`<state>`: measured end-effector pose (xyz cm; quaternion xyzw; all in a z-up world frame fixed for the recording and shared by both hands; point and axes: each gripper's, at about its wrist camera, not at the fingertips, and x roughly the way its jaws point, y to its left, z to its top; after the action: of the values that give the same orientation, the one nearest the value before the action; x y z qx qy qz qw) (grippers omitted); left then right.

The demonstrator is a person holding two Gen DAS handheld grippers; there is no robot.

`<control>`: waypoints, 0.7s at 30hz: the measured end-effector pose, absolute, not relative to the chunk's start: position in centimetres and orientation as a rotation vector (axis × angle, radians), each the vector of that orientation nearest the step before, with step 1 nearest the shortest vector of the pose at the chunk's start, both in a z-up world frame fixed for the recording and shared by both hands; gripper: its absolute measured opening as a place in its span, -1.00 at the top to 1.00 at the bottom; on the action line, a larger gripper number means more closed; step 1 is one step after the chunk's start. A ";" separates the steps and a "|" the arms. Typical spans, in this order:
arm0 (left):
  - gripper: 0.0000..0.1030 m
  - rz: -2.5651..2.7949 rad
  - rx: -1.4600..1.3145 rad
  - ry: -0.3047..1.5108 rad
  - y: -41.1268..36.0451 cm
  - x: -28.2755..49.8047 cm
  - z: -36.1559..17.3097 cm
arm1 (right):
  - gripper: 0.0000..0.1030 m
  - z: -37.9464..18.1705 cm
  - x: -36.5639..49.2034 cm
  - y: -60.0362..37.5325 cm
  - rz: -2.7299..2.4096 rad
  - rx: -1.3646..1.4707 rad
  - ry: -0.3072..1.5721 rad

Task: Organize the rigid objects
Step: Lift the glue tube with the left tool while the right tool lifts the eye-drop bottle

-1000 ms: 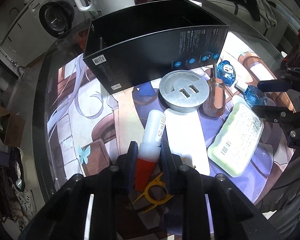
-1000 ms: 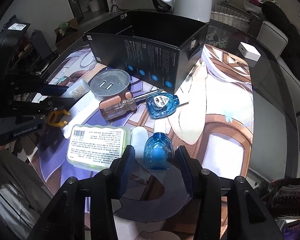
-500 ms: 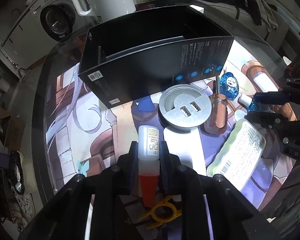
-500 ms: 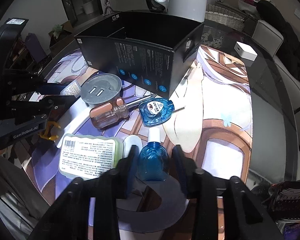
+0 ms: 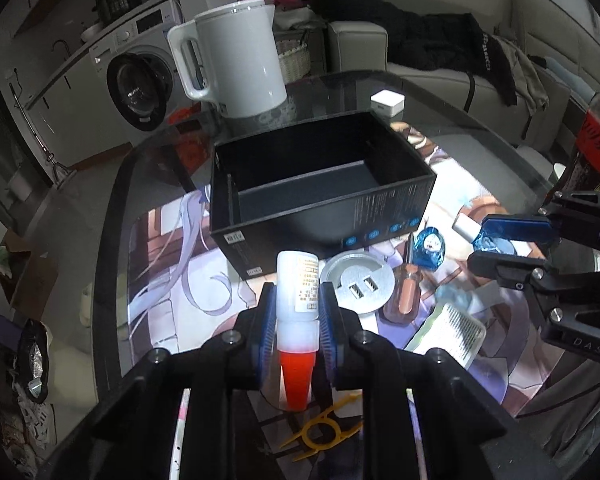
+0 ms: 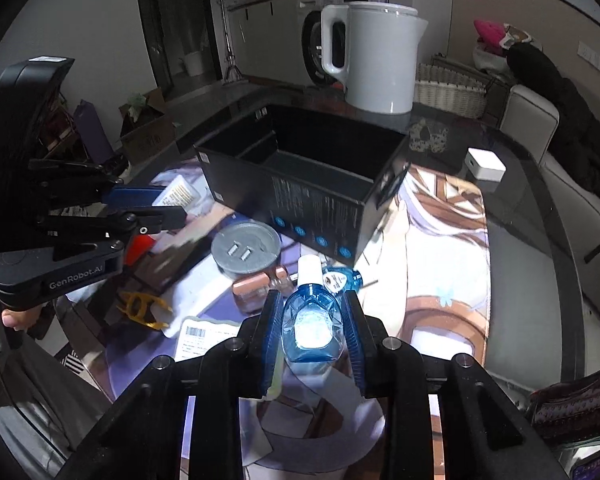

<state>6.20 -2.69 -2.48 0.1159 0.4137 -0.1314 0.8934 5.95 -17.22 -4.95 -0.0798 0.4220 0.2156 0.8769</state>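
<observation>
My left gripper (image 5: pixel 296 300) is shut on a white glue bottle with a red cap (image 5: pixel 298 312), lifted off the mat with its cap toward the camera. My right gripper (image 6: pixel 311 308) is shut on a small blue bottle with a white cap (image 6: pixel 310 316), also lifted. An open black box (image 5: pixel 320 196) (image 6: pixel 300 184) stands empty just beyond both. Still lying on the mat are a round grey USB socket (image 5: pixel 358 282), a brown-handled screwdriver (image 5: pixel 404 292), a blue correction-tape dispenser (image 5: pixel 430 246), a pale green labelled pack (image 5: pixel 448 330) and a yellow clip (image 5: pixel 320 436).
A white electric kettle (image 5: pixel 236 68) stands behind the box on the glass table (image 5: pixel 340 88). A small white cube (image 5: pixel 386 102) sits at the far right of the table. The printed mat (image 6: pixel 440 280) has free room to the right of the objects.
Both grippers have risen from the mat, each carrying its bottle. The right gripper's jaws closed onto the blue bottle. The views now tilt up toward the box and kettle.
</observation>
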 end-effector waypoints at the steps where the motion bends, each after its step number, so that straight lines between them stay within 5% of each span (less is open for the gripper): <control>1: 0.64 -0.270 0.231 0.820 -2.6 5.9 -1.8 | 0.42 -4.2 5.6 -17.1 0.459 -0.159 0.836; 13: 0.64 -0.184 0.096 0.420 0.0 1.9 3.8 | 0.42 1.2 -0.7 -15.4 0.477 -0.128 0.389; 21: 0.64 -0.174 0.057 0.348 0.7 1.5 5.0 | 0.42 2.0 -2.2 -14.8 0.474 -0.124 0.323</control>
<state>1.50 0.71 4.97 0.0284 0.1730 -0.0865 0.9807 -2.24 -14.76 1.99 -0.0612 0.1592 0.2337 0.9572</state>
